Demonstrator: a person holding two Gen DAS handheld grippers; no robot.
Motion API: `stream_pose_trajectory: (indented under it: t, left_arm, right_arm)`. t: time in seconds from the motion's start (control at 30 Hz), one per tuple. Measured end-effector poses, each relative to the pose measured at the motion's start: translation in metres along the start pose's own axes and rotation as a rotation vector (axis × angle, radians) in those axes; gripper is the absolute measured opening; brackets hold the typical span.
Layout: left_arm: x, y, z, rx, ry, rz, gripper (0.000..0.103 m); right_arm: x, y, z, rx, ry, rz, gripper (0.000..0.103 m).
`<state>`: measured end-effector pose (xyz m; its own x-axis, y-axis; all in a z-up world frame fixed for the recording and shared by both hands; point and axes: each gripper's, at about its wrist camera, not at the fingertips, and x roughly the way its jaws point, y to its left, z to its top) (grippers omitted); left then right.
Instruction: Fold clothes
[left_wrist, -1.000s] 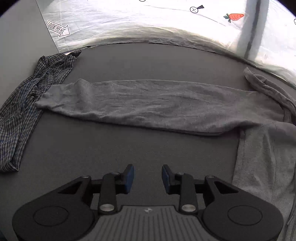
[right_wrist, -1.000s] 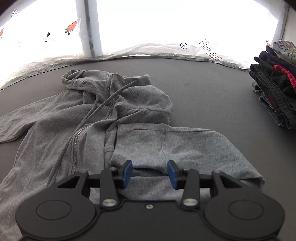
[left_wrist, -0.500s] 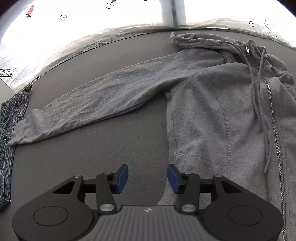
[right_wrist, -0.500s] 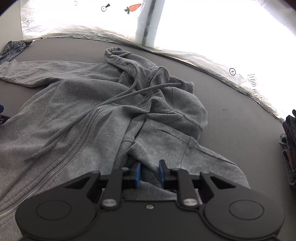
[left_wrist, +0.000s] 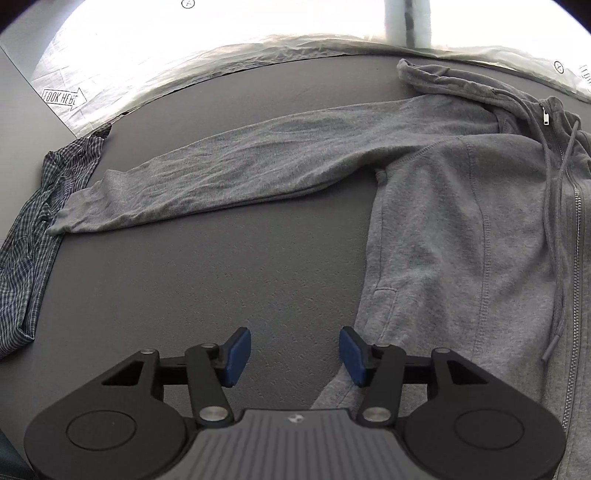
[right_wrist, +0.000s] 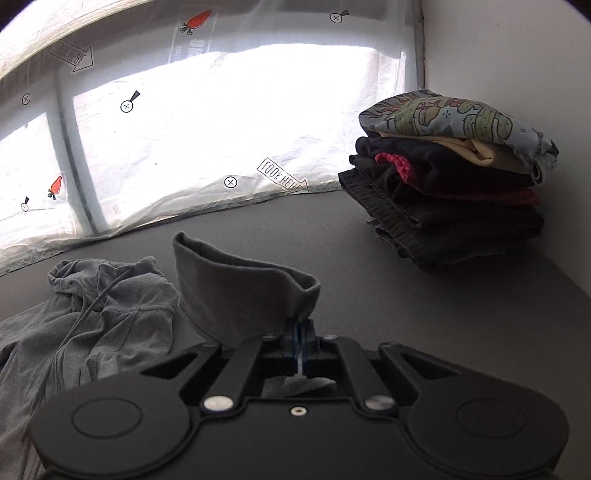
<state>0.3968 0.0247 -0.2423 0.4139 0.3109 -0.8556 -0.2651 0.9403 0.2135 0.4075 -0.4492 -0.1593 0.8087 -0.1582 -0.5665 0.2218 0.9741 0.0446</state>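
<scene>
Left gripper (left_wrist: 294, 350) spread wide, holding nothing, grey hoodie (left_wrist: 461, 229) hem by its right pad, sleeve stretched ahead. Right gripper (right_wrist: 300, 341) clamped on lifted hoodie cuff (right_wrist: 243, 288); folded stack (right_wrist: 454, 177) far right ahead. Checked shirt (left_wrist: 33, 236) far left.

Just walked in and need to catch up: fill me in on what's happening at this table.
A person with two handheld grippers is folding a grey hoodie on a dark table. The right gripper is shut on one sleeve and holds it lifted. The left gripper is open, low by the hoodie's side edge, gripping nothing. The other sleeve lies stretched flat. A folded stack sits at the right; a plaid garment lies at the left.
</scene>
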Motion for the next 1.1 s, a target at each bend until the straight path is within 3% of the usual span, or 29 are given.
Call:
stream_pose_trajectory:
  t: [0.13,0.27,0.47,0.63,0.7,0.73,0.8,0.83,0.97,1.1]
  left_arm:
    - [0.002,0.002,0.0,-0.03,0.009,0.023,0.064]
    - [0.001,-0.003,-0.001,-0.009,0.0,0.05,0.065]
    - [0.001,-0.007,0.0,-0.015,0.013,0.083,0.067]
    - [0.001,-0.007,-0.003,-0.041,0.01,0.1,0.068]
    - [0.0,-0.007,-0.004,-0.049,0.014,0.106,0.068]
    - [-0.001,-0.008,-0.004,-0.049,0.017,0.109,0.068]
    - [-0.002,-0.01,-0.005,-0.045,0.019,0.121,0.068]
    - [-0.002,-0.011,-0.006,-0.043,0.018,0.126,0.068]
    - [0.0,-0.009,-0.006,-0.082,0.024,0.142,0.074]
    - [0.003,0.003,-0.005,-0.164,0.047,0.11,0.078]
  right_arm:
    - [-0.001,-0.062,0.005,0.025,-0.026,-0.201,0.002]
    - [0.01,-0.138,0.012,0.049,-0.021,-0.394,0.002]
    - [0.02,-0.222,0.005,0.155,0.017,-0.549,0.001]
    - [0.031,-0.248,-0.024,0.25,0.114,-0.559,0.002]
    - [0.035,-0.245,-0.035,0.262,0.164,-0.553,0.006]
    - [0.037,-0.242,-0.04,0.266,0.184,-0.551,0.012]
    - [0.031,-0.228,-0.048,0.261,0.181,-0.553,0.038]
    - [0.029,-0.219,-0.048,0.261,0.172,-0.543,0.04]
    - [0.026,-0.186,-0.045,0.291,0.149,-0.458,0.042]
    - [0.05,-0.166,-0.034,0.312,0.187,-0.357,0.043]
